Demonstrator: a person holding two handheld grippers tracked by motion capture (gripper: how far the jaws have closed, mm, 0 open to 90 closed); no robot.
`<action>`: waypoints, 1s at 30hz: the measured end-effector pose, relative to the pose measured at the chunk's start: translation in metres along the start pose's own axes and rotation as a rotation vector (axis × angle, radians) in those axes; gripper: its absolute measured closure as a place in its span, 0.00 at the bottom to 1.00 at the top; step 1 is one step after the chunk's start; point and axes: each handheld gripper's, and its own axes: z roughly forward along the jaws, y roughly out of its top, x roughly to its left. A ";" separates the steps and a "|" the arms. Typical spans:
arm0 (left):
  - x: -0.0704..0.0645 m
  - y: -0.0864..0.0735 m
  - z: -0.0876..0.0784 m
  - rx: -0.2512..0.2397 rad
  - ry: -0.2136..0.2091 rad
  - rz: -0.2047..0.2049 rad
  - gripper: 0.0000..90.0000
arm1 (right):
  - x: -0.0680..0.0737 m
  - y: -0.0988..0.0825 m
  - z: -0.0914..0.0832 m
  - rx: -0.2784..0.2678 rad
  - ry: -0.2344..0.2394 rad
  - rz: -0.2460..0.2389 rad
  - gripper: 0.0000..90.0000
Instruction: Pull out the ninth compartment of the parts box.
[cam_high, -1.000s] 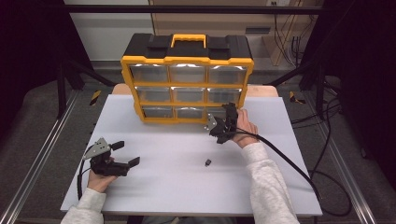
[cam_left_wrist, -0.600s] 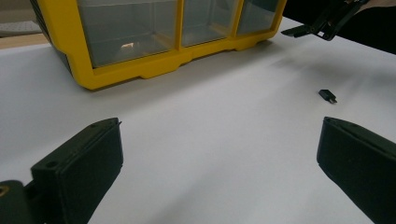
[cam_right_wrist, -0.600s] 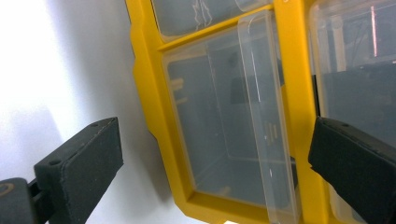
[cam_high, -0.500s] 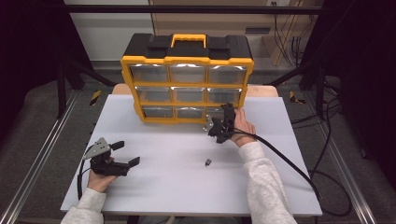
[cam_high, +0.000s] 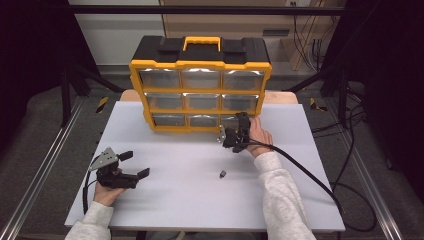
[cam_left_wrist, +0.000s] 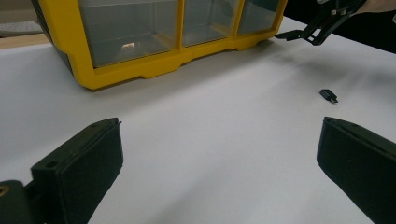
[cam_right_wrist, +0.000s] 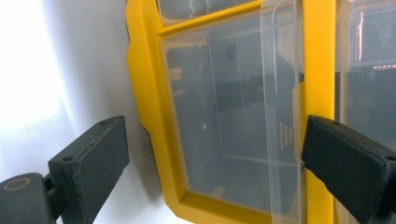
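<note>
Yellow and black, the organizer (cam_high: 201, 82) stands at the far middle of the white surface (cam_high: 190, 200) in the high view, its nine clear drawers facing the person. The right gripper (cam_high: 239, 131) is at the bottom-right drawer (cam_high: 235, 121), right in front of it, jaws spread. A small black part (cam_high: 222, 174) lies alone on the surface, near the right forearm and well apart from the left gripper (cam_high: 131, 164), which rests low at the near left with its jaws spread and nothing between them

From the left gripper view, both black jaws stand wide apart over bare surface; the small black part (cam_left_wrist: 328, 96) lies ahead toward the right jaw, with the organizer (cam_left_wrist: 140, 70) beyond and the right gripper (cam_left_wrist: 306, 35) at its corner

Through the right gripper view, the jaws are open on either side of the clear drawer (cam_right_wrist: 233, 116), which sits close between them in the yellow frame (cam_right_wrist: 149, 130); whether either jaw touches it cannot be told
</note>
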 end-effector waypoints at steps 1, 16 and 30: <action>0.000 0.000 0.000 0.000 0.000 0.000 0.00 | 0.001 0.000 0.000 0.007 -0.003 0.002 0.09; 0.000 0.000 0.000 0.001 0.003 0.001 0.00 | 0.005 0.000 0.000 0.008 -0.070 -0.048 0.22; 0.000 0.000 0.000 0.000 0.003 0.001 0.00 | 0.008 -0.001 -0.001 0.009 -0.174 -0.113 0.45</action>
